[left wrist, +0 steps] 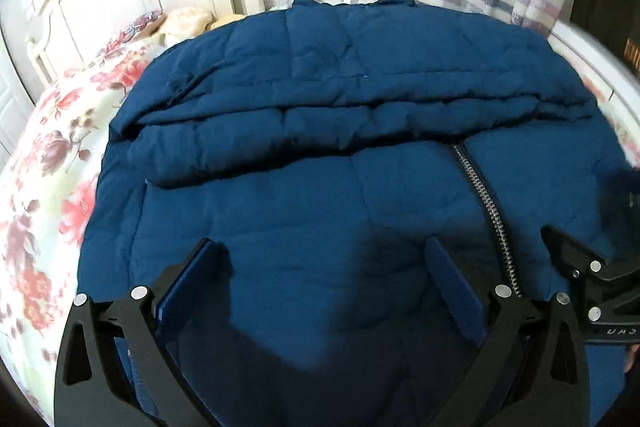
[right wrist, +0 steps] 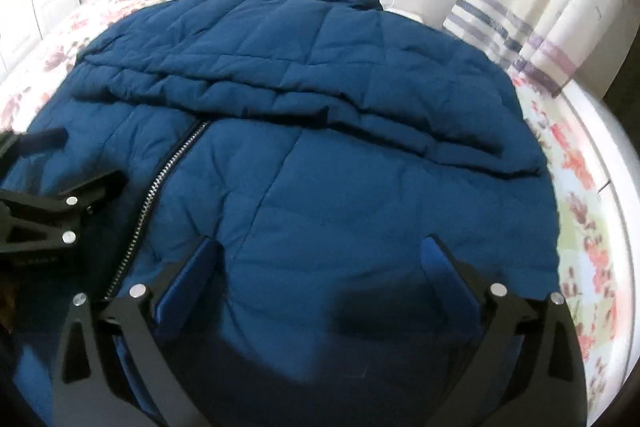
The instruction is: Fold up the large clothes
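Floral bedspread (left wrist: 48,163) under puffy quilted blue jacket (left wrist: 320,195); metal zipper (left wrist: 486,203).

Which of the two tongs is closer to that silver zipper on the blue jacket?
Hard to call. The left tongs hover open just left of the zipper; the right tongs hover open just right of it, above the jacket.

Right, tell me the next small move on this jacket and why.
Probably lower both grippers and close them on the jacket's near hem. Left gripper and right gripper are open and empty above it, either side of the zipper; both sleeves already lie across the chest.
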`<state>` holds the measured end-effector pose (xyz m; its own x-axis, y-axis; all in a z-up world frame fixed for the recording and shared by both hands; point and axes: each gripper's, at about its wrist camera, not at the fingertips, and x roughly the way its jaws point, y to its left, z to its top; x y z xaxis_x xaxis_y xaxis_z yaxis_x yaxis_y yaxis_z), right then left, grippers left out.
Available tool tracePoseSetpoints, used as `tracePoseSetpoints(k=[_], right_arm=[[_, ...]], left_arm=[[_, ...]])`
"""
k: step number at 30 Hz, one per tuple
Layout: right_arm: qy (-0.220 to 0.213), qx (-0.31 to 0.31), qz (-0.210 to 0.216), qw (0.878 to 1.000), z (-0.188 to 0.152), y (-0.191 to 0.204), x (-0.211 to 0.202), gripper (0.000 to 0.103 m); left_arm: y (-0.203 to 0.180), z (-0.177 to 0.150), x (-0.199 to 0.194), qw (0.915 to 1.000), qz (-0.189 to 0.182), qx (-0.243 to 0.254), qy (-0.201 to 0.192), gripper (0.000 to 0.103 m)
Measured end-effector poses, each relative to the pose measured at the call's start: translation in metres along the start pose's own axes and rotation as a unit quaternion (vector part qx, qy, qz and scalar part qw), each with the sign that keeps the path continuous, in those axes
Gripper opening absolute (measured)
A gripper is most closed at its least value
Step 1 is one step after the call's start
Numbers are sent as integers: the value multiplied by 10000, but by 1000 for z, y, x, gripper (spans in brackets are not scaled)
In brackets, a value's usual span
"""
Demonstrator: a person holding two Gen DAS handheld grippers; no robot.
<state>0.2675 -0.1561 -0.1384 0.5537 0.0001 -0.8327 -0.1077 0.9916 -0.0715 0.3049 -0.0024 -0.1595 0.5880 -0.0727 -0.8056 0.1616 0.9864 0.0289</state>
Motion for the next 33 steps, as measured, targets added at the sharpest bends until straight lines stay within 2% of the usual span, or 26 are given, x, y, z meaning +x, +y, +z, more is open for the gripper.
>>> tracePoseSetpoints(k=[2,5,7,9,10,11,15,18,22,23,25,26,28,31,33], right_arm=[[-30,63,-21,10000,-1,-5,-3,100],[-302,341,-392,9982,-6,-17,-24,100],[-390,738,-599,9947,-11,-42,-33,100],[-154,1077,-649,9919,-17,-64,-25,100],[98,1164,-572,9915,-20,-74,-13,100],[137,1199,-440,9917,-21,-79,-7,101],[77,1154,-478,9921,-17,-74,-19,100],[-327,682,-224,9969,-25,-43,-56,100],[-254,-290,389,9985,-51,8,-76,100],[-104,-637,472,9968,-64,24,-73,100],[17,-868,338,9956,-80,37,-64,100],[-99,-722,396,9966,-84,33,-64,100],[2,-590,512,9969,-84,26,-64,100],[-46,-690,69,9976,-91,28,-84,100],[-256,-746,-15,9969,-105,30,-103,100]], left_arm=[[6,0,0,9999,-84,-94,5,99],[20,-9,-18,9988,143,-415,-235,99],[37,-12,-27,9954,359,-779,-429,99],[53,-17,-21,9920,621,-1063,-273,99],[58,-16,-15,9916,606,-1142,-77,99],[62,-18,-5,9913,507,-1215,94,99],[51,-18,-12,9932,629,-982,25,98],[40,-26,-37,9961,127,-834,-242,98],[9,-58,-63,9992,-331,-46,-226,98],[0,-68,-64,9991,-356,176,-143,98],[-8,-82,-55,9989,-158,433,-30,99],[-9,-87,-54,9988,-156,427,-154,99],[-4,-88,-54,9990,-294,330,-105,99],[2,-91,-67,9994,-53,322,-145,98],[9,-105,-87,9987,-133,299,-381,98]])
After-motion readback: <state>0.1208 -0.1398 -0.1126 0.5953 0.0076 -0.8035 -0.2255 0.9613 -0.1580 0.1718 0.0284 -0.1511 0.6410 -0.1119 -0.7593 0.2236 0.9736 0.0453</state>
